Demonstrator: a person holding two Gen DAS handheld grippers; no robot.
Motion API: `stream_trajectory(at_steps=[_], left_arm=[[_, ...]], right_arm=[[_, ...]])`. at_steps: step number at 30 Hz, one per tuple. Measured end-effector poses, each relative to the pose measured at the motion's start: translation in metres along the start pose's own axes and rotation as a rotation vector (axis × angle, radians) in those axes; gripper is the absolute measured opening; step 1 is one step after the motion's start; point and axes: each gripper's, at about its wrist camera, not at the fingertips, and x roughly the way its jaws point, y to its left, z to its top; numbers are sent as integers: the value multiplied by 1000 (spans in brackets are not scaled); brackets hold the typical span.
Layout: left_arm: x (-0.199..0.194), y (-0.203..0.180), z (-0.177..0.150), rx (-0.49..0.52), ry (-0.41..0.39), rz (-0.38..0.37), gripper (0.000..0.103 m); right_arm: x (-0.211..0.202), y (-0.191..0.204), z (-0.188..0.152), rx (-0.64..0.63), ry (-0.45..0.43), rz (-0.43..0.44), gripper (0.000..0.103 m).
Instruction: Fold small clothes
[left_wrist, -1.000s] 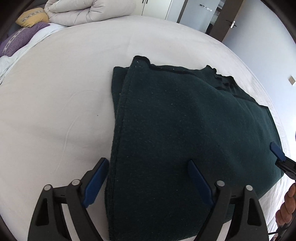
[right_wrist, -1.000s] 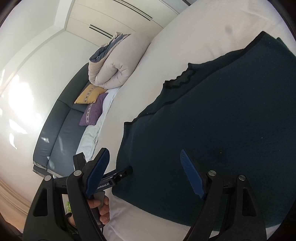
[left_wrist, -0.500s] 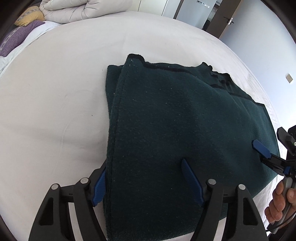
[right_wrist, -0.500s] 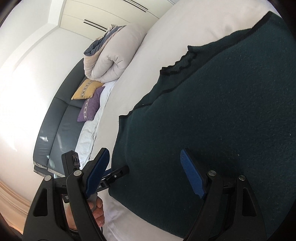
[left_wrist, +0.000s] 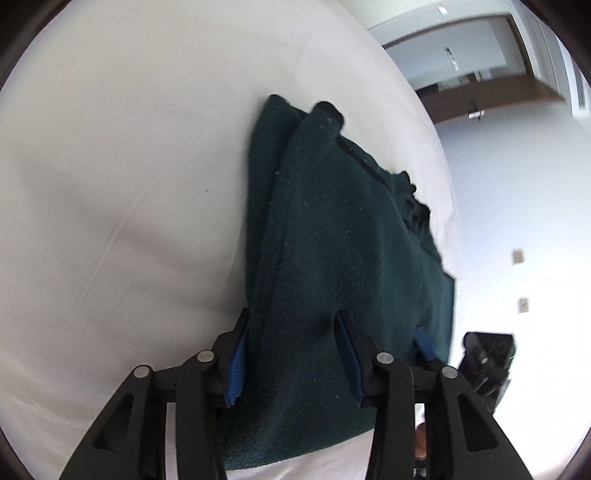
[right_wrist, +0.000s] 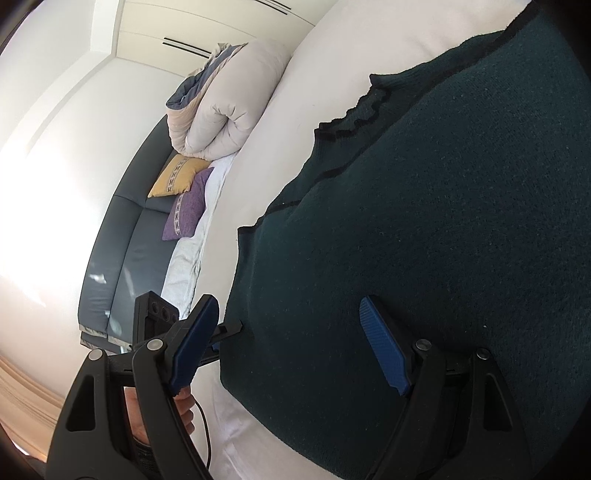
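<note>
Two claws are working the dark green sweater (left_wrist: 347, 266) lying near the bed's (left_wrist: 122, 192) edge: the left claw (left_wrist: 295, 358), having swung in, is closing over its layered side; the right claw (right_wrist: 291, 347) is hovering wide, gripping nothing.

Left wrist view is smearing from motion, green sweater (left_wrist: 332, 258) is hiding the left pad's (left_wrist: 236, 363) contact, right gripper (left_wrist: 424, 341) is showing only a blue tip, and the sweater's right side is running off the right wrist frame.
</note>
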Motion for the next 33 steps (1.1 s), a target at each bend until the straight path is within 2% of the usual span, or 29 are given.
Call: stream_trajectory(at_steps=[2, 8, 12, 17, 23, 28, 33], left_arm=[[-2, 8, 0, -45, 7, -45, 45], [1, 3, -4, -29, 39, -69, 44], [9, 3, -7, -36, 71, -89, 22], [13, 8, -10, -69, 62, -113, 16], [-3, 4, -15, -86, 7, -143, 14], [-12, -40, -15, 23, -14, -113, 14], [1, -121, -20, 193, -24, -54, 14]], right_arm=[[1, 0, 1, 3, 1, 1, 78], [4, 1, 3, 11, 9, 7, 78], [4, 0, 3, 13, 9, 8, 78], [6, 0, 4, 16, 19, 8, 78], [13, -3, 9, 43, 32, -1, 79], [8, -11, 12, 97, 18, 60, 79], [-13, -22, 21, 151, -13, 132, 79]])
